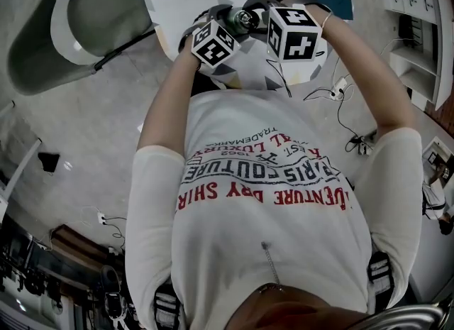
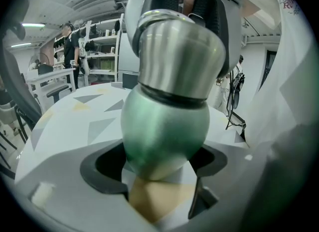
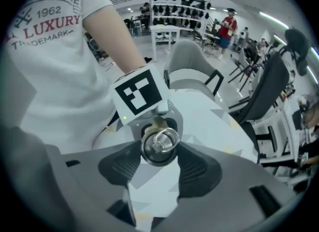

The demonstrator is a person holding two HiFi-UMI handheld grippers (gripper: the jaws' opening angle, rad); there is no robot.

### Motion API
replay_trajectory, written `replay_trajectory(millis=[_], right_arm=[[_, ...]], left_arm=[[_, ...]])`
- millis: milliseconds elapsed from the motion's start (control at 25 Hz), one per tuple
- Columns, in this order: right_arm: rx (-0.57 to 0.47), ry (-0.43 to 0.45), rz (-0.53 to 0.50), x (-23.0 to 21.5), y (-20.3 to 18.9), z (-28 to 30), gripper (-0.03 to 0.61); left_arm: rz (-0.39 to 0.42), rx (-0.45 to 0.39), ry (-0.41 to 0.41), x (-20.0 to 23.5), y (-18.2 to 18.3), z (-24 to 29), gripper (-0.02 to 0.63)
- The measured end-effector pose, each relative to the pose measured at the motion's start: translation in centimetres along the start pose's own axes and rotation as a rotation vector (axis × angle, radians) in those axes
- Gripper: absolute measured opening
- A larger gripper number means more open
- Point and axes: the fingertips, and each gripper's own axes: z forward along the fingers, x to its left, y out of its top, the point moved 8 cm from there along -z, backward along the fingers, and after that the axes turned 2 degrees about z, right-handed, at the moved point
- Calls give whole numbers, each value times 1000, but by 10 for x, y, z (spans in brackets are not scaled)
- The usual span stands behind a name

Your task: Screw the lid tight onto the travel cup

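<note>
right gripper view, fingers (image 3: pixel 122 166) touching lid (image 3: pixel 159 145), table (image 3: pixel 204 114) edge near

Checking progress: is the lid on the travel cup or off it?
On: the steel lid sits on the green cup, only a dark seam between them. Tightness: cannot tell.

The person's white T-shirt (image 3: pixel 47 71) carries print. In the right gripper view, at the upper left, it reads "COUTURE", "1962", red "LUXURY" and "TRADEMARK". In the head view, mid-frame and upside down, stand "PARIS COUTURE" and, below it, red "DRY SHIR".
</note>
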Motion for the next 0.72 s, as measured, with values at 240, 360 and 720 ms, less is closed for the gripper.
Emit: replay_trajectory(millis=[240, 360, 720], right_arm=[[13, -102, 201, 8, 4, 0, 238], [1, -107, 278, 6, 1, -1, 238], [-134, -239, 838, 9, -8, 0, 238]], left_arm=[[15, -3, -10, -2, 1, -1, 388], [9, 2, -16, -2, 2, -1, 388], [2, 13, -21, -1, 1, 0, 388]])
